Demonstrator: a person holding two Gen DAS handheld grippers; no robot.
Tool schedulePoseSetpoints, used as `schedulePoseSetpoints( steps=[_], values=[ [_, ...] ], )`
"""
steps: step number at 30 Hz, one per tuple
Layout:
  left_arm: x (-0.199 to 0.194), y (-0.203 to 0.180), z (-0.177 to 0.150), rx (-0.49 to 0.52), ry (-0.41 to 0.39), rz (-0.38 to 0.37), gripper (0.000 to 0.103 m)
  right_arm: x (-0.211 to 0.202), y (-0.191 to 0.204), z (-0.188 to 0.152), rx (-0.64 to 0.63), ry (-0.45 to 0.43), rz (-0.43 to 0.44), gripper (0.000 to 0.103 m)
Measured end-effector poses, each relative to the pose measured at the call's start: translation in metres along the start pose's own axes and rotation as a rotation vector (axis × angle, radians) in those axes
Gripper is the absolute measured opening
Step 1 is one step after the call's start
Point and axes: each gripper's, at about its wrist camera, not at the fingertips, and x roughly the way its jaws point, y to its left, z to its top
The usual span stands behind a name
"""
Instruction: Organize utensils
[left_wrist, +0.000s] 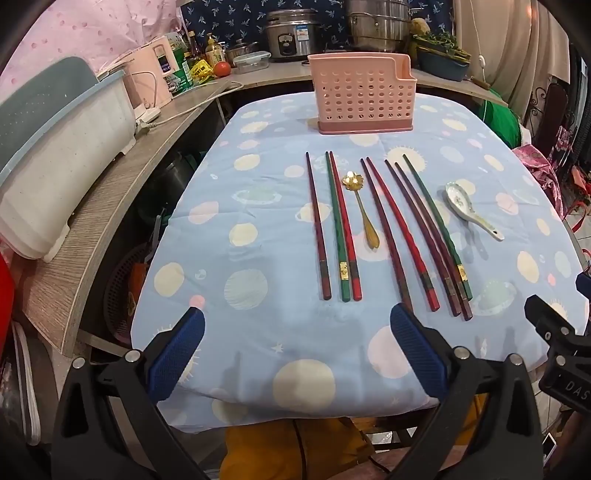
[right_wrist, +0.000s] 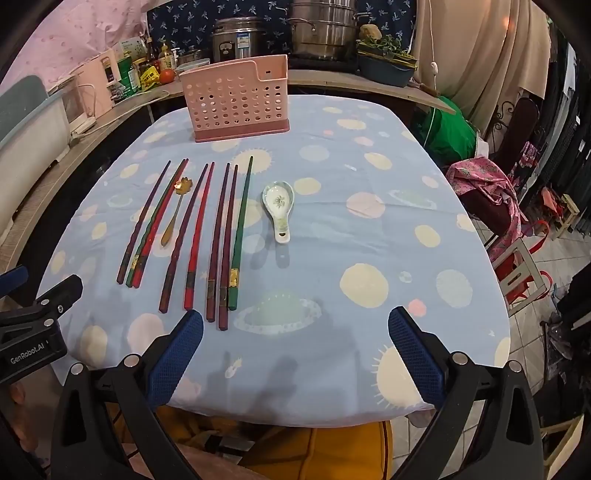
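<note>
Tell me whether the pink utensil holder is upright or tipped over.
Upright. The pink utensil holder stands on its base at the table's far end, open top facing up; chopsticks lie flat before it.

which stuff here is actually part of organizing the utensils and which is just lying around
For the job:
- pink utensil holder
- chopsticks, eight of them, on the tablecloth
- gold spoon
- ceramic spoon

Just lying about:
- rice cooker
- steel steamer pot
- tomato
- pink kettle
- sauce bottles

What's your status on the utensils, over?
Left gripper and right gripper open, empty. Chopsticks, gold spoon, ceramic spoon flat on tablecloth; pink holder upright behind. Nothing blocking.
</note>
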Motion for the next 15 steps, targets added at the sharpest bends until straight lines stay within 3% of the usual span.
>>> schedulePoseSetpoints(
  steps=[15],
  values=[
    [0.0009, 0.0017, 0.0004, 0.000, 0.004, -0.001, 0.096, 0.0000, 0.0036, -0.0001, -0.005, 0.000, -0.005, 0.096]
  ],
)
